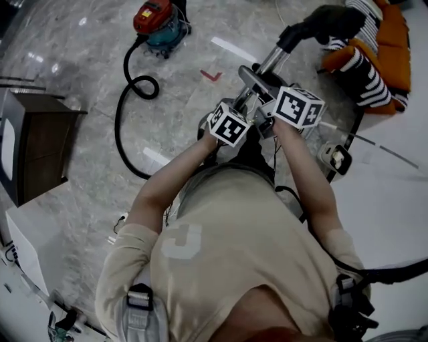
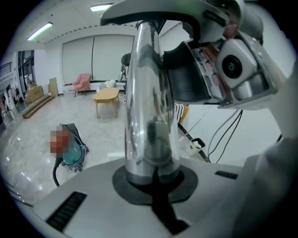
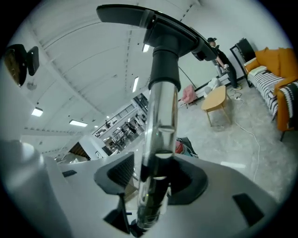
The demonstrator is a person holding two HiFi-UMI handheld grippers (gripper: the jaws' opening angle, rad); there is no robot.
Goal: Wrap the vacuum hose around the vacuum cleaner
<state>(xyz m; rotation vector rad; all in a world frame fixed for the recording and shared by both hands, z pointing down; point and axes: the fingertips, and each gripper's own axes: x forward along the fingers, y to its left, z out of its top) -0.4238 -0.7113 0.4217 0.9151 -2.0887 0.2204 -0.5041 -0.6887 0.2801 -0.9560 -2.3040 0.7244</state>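
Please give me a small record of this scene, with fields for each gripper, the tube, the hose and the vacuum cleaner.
left gripper: jaws shut on the metal tube
right gripper: jaws apart around the same tube, a gap on one side
hose: black, lying in loose curves on the floor, not wrapped
vacuum cleaner: red and teal, on the floor, away from both grippers

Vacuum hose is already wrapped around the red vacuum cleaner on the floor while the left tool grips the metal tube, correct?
No. In the head view the hose lies in loose curves on the floor beside the red vacuum cleaner, not wrapped around it. The left tool does grip the metal tube.
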